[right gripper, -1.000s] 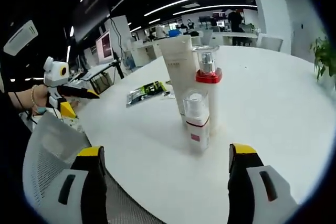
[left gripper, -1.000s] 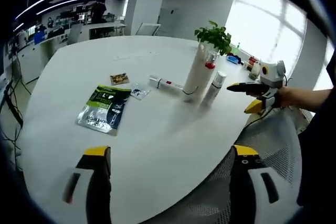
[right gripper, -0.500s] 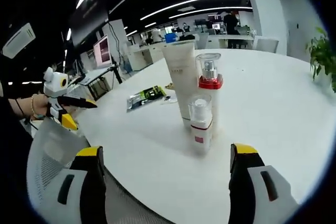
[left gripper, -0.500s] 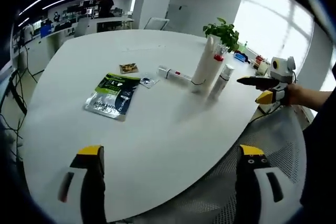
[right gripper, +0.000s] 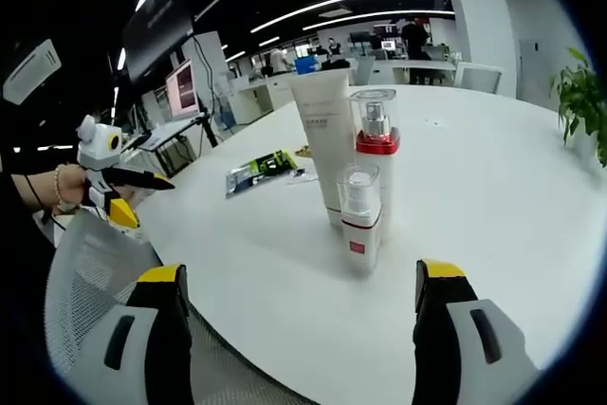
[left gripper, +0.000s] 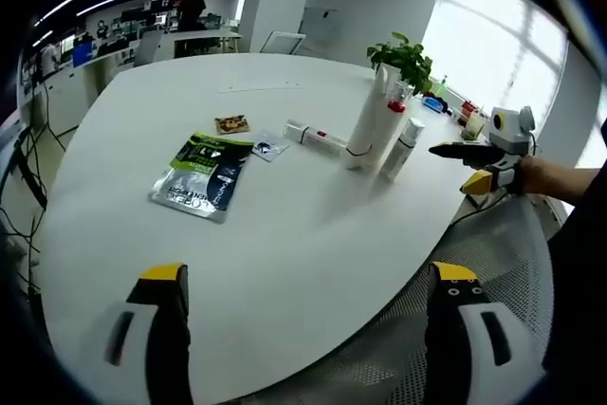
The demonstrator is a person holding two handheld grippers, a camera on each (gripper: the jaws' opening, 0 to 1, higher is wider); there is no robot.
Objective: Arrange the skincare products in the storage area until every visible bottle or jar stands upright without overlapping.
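The bench (left gripper: 313, 234) is a large white round top. Most of the skincare set sits toward its far right in my left view.

Standing group, largest first: the white tube (right gripper: 321, 144) is upright on its cap, long axis vertical. Touching or just beside it stands the red-collared pump bottle (right gripper: 374, 154), also vertical. In front of both, nearest my right claw (right gripper: 294, 329), is the small clear-capped bottle (right gripper: 358, 215), upright. From the right view these three overlap along the line of sight; from the left view they stand tight together and I cannot tell whether they touch.

One item is still down: a slim white tube (left gripper: 316, 137) lies flat on the bench just left of the group, long axis along the surface, running from upper left to lower right in my left view toward the base of the standing tube. Which end is the cap I cannot tell.

Also on the bench, well apart from the group: a green and silver pouch (left gripper: 197, 183), with two small packets beyond it.

Both claws are spread and empty; my left claw (left gripper: 303, 329) hovers at the near edge.

Judgement: the step in hand is the lying tube. The next move calls for a grip across its short axis, then a tip to vertical, set down clear of the other three.
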